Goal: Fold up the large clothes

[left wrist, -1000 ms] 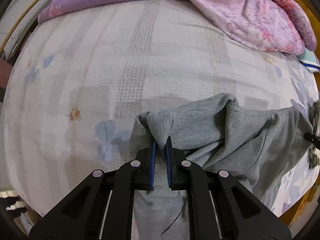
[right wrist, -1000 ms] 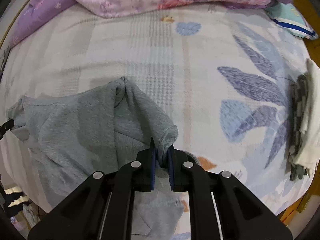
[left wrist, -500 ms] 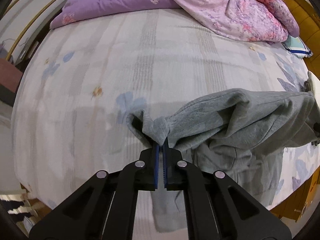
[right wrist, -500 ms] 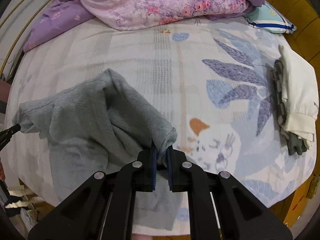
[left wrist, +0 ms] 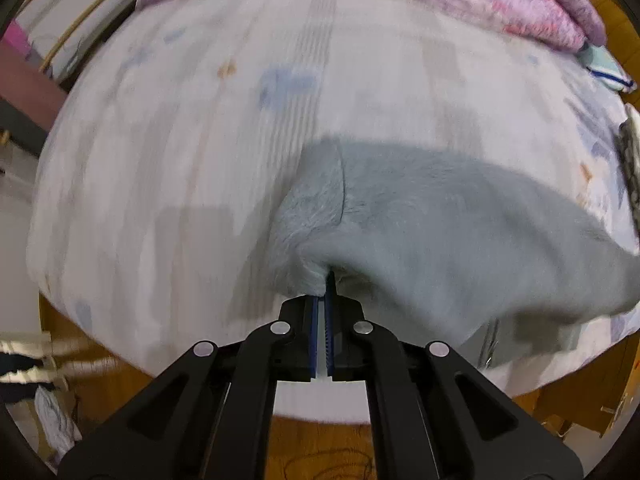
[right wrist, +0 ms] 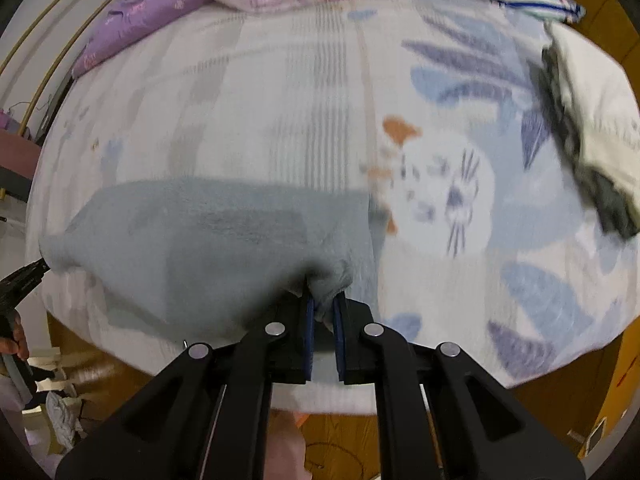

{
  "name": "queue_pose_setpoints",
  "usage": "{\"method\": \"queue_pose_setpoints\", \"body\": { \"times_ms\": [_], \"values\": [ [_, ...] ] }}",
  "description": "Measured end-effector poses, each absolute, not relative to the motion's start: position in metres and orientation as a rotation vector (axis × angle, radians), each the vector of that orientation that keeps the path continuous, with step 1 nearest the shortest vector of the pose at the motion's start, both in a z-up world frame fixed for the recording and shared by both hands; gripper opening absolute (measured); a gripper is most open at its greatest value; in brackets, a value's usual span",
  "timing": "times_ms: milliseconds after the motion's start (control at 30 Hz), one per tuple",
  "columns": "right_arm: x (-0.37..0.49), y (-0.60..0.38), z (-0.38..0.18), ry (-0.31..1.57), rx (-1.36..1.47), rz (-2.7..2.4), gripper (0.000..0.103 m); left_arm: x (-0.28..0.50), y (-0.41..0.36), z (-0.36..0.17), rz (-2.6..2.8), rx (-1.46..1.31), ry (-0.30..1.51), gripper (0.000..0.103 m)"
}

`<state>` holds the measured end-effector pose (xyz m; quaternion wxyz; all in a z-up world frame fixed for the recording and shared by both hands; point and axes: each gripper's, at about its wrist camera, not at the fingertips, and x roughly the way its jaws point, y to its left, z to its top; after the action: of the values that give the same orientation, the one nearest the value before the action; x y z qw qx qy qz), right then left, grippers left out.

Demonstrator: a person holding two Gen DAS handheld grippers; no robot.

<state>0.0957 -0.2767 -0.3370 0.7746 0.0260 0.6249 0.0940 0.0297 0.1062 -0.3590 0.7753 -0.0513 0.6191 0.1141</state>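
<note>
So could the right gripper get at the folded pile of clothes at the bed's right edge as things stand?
Probably not yet: the right gripper is shut on the grey garment, though bare bedsheet leaves the way to the folded pile free.

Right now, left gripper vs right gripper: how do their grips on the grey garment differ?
The left gripper has its blue pads almost touching, pinching a thin bit of the grey garment; the right gripper shows a wider gap, stuffed with a thicker bunch. The left holds the garment's left end, the right its right end. Both are shut on the cloth and point down at the bed.
</note>
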Motion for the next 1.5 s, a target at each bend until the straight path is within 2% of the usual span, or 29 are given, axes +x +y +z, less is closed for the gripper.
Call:
{"method": "queue_pose_setpoints", "body": {
  "times_ms": [300,400,433,467,500,533,567,633,667,733,767,867,900,933,967,1000,1033,1067,1133,1233,1267,1400,1500],
  "values": [
    [0.052,-0.277,-0.439,1.515,0.058,0.133,0.008,-0.011,0.107,-0.441,0.27,-0.149,1.471,0.001],
    [0.051,-0.278,-0.444,1.566,0.094,0.123,0.012,-0.015,0.11,-0.445,0.269,-0.17,1.511,0.003],
    [0.051,-0.28,-0.441,1.587,0.126,0.111,0.024,-0.018,0.111,-0.443,0.235,-0.202,1.527,0.003],
    [0.05,-0.283,-0.439,1.624,0.161,0.103,0.05,-0.023,0.112,-0.438,0.213,-0.223,1.526,0.005],
    [0.048,-0.288,-0.436,1.65,0.208,0.095,0.063,-0.026,0.112,-0.435,0.197,-0.239,1.533,0.021],
    [0.044,-0.292,-0.433,1.652,0.253,0.095,0.072,-0.03,0.113,-0.43,0.187,-0.267,1.541,0.048],
    [0.04,-0.295,-0.429,1.655,0.313,0.109,0.072,-0.034,0.113,-0.424,0.183,-0.295,1.531,0.055],
    [0.033,-0.297,-0.426,1.684,0.413,0.136,0.073,-0.038,0.114,-0.415,0.157,-0.361,1.501,0.056],
    [0.029,-0.297,-0.426,1.695,0.468,0.135,0.077,-0.039,0.116,-0.413,0.146,-0.415,1.493,0.058],
    [0.025,-0.292,-0.43,1.7,0.579,0.151,0.079,-0.037,0.12,-0.416,0.163,-0.519,1.48,0.078],
    [0.025,-0.288,-0.435,1.706,0.63,0.162,0.079,-0.033,0.122,-0.422,0.181,-0.58,1.473,0.078],
    [0.033,-0.271,-0.454,1.695,0.804,0.148,0.079,-0.015,0.125,-0.439,0.199,-0.71,1.454,0.077],
    [0.036,-0.266,-0.461,1.674,0.887,0.146,0.079,-0.009,0.125,-0.447,0.207,-0.744,1.445,0.073],
    [0.038,-0.263,-0.466,1.665,0.937,0.134,0.079,-0.001,0.124,-0.45,0.207,-0.764,1.447,0.058],
    [0.042,-0.259,-0.47,1.652,0.991,0.118,0.078,0.004,0.121,-0.457,0.209,-0.783,1.457,0.049],
    [0.046,-0.257,-0.471,1.627,1.016,0.092,0.076,0.011,0.12,-0.462,0.218,-0.799,1.468,0.03],
    [0.049,-0.257,-0.468,1.614,0.985,0.051,0.063,0.015,0.12,-0.465,0.222,-0.805,1.478,0.01],
    [0.055,-0.258,-0.464,1.612,0.892,-0.018,0.038,0.019,0.119,-0.465,0.219,-0.811,1.491,0.007],
    [0.061,-0.26,-0.461,1.613,0.836,-0.059,0.02,0.028,0.118,-0.465,0.21,-0.801,1.518,0.005],
    [0.064,-0.264,-0.448,1.61,0.782,-0.037,0.012,0.023,0.111,-0.452,0.171,-0.715,1.541,0.004],
    [0.065,-0.263,-0.441,1.608,0.709,-0.024,0.006,0.017,0.11,-0.447,0.164,-0.703,1.546,0.004],
    [0.064,-0.258,-0.436,1.63,0.521,0.011,0.006,-0.003,0.109,-0.436,0.139,-0.658,1.567,0.004],
    [0.061,-0.249,-0.458,1.663,0.454,-0.015,0.008,-0.009,0.105,-0.456,0.149,-0.599,1.611,0.005]
  ]
}}
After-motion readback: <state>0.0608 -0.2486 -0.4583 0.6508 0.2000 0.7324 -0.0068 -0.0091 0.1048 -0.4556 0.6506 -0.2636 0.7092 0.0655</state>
